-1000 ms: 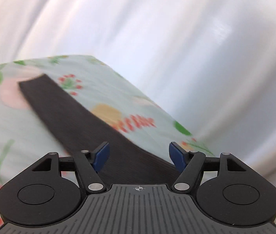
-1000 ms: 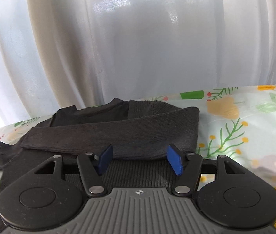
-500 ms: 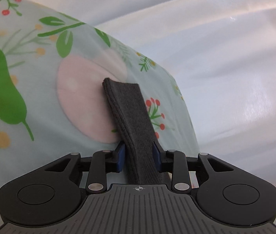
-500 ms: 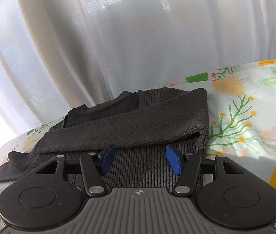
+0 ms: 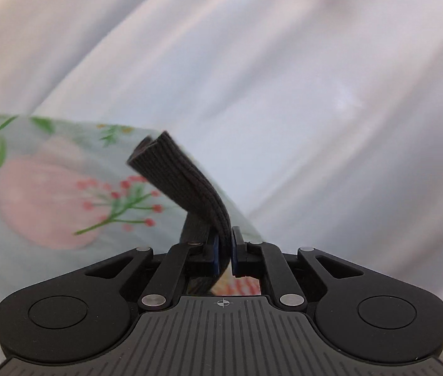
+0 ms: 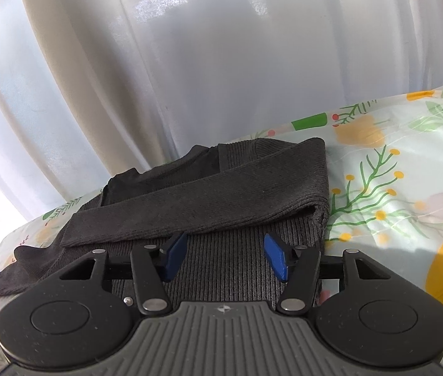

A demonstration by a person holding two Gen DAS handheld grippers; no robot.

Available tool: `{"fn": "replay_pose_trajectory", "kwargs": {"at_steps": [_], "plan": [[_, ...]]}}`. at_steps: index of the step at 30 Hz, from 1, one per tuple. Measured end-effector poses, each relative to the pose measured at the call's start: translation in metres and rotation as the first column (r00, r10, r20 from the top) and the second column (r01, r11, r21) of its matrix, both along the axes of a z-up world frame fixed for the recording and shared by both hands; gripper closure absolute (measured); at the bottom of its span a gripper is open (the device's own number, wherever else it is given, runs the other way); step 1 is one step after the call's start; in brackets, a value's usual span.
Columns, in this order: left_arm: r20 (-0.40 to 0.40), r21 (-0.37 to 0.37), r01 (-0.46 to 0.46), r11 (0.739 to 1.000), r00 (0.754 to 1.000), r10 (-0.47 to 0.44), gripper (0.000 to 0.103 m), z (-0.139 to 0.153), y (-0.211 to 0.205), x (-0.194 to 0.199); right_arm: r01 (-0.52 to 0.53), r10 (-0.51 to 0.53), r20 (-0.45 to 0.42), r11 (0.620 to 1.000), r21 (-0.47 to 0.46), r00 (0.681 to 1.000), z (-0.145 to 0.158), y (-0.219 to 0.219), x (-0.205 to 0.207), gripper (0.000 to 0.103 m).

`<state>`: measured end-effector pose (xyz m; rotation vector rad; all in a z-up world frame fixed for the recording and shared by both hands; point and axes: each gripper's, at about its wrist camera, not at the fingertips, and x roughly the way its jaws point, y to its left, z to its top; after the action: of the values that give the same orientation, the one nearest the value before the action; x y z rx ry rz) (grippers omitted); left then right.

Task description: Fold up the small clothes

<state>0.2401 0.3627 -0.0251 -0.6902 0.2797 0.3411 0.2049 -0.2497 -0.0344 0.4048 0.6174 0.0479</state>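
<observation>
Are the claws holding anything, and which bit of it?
The left claw pinches the dark ribbed garment's sleeve near its cuff end. The right claw, closing, holds nothing; it hovers over the garment's body.

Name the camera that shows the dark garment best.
The right wrist view: the dark garment lies spread on the floral cloth, one sleeve folded across its body. The left wrist view shows only a ribbed strip of it, pinched in the left gripper and lifted off the cloth.
</observation>
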Motion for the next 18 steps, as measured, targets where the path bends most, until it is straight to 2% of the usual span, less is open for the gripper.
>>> {"fn": "replay_pose_trajectory", "kwargs": {"at_steps": [2, 4, 6, 8, 10, 11, 12, 13, 14, 16, 18], "plan": [[0.035, 0.100, 0.147, 0.984, 0.988, -0.151, 0.095, 0.022, -0.048, 0.006, 0.001, -0.001, 0.006, 1.000, 0.002, 1.000, 0.001, 0.001, -0.001, 0.048], [0.067, 0.197, 0.290, 0.937, 0.949, -0.308, 0.095, 0.039, -0.101, 0.006, 0.001, -0.001, 0.013, 1.000, 0.006, 1.000, 0.003, 0.002, -0.003, 0.048], [0.068, 0.294, 0.444, 0.846, 0.874, -0.482, 0.094, 0.048, -0.161, 0.005, -0.007, 0.007, 0.019, 1.000, 0.008, 1.000, 0.005, 0.003, -0.003, 0.048], [0.022, 0.331, 0.570, 0.752, 0.792, -0.610, 0.092, 0.043, -0.213, 0.006, -0.015, 0.015, 0.023, 1.000, 0.006, 1.000, 0.006, 0.005, -0.004, 0.048], [-0.061, 0.311, 0.665, 0.679, 0.726, -0.685, 0.074, 0.025, -0.255, 0.011, -0.019, 0.019, 0.021, 1.000, 0.015, 1.000, 0.006, 0.005, -0.003, 0.049], [-0.109, 0.289, 0.699, 0.654, 0.703, -0.703, 0.054, 0.014, -0.270, 0.012, -0.021, 0.021, 0.017, 1.000, 0.023, 1.000, 0.006, 0.004, -0.002, 0.049], [-0.151, 0.259, 0.724, 0.640, 0.685, -0.713, 0.051, 0.002, -0.282, 0.013, -0.026, 0.026, 0.008, 0.999, 0.037, 1.000, 0.005, 0.004, 0.000, 0.049], [-0.181, 0.227, 0.735, 0.639, 0.676, -0.714, 0.052, -0.008, -0.290, 0.011, -0.035, 0.036, -0.004, 0.998, 0.057, 0.999, 0.004, 0.004, 0.002, 0.052], [-0.198, 0.206, 0.730, 0.652, 0.683, -0.703, 0.052, -0.014, -0.293, 0.006, -0.051, 0.053, -0.019, 0.995, 0.080, 0.998, 0.003, 0.004, 0.005, 0.054], [-0.200, 0.172, 0.684, 0.709, 0.729, -0.654, 0.046, -0.017, -0.287, -0.010, -0.092, 0.097, -0.037, 0.989, 0.113, 0.995, 0.002, 0.007, 0.011, 0.054], [-0.183, 0.149, 0.604, 0.783, 0.795, -0.578, 0.031, -0.018, -0.267, -0.020, -0.147, 0.155, -0.046, 0.979, 0.141, 0.987, 0.001, 0.015, 0.019, 0.054]]}}
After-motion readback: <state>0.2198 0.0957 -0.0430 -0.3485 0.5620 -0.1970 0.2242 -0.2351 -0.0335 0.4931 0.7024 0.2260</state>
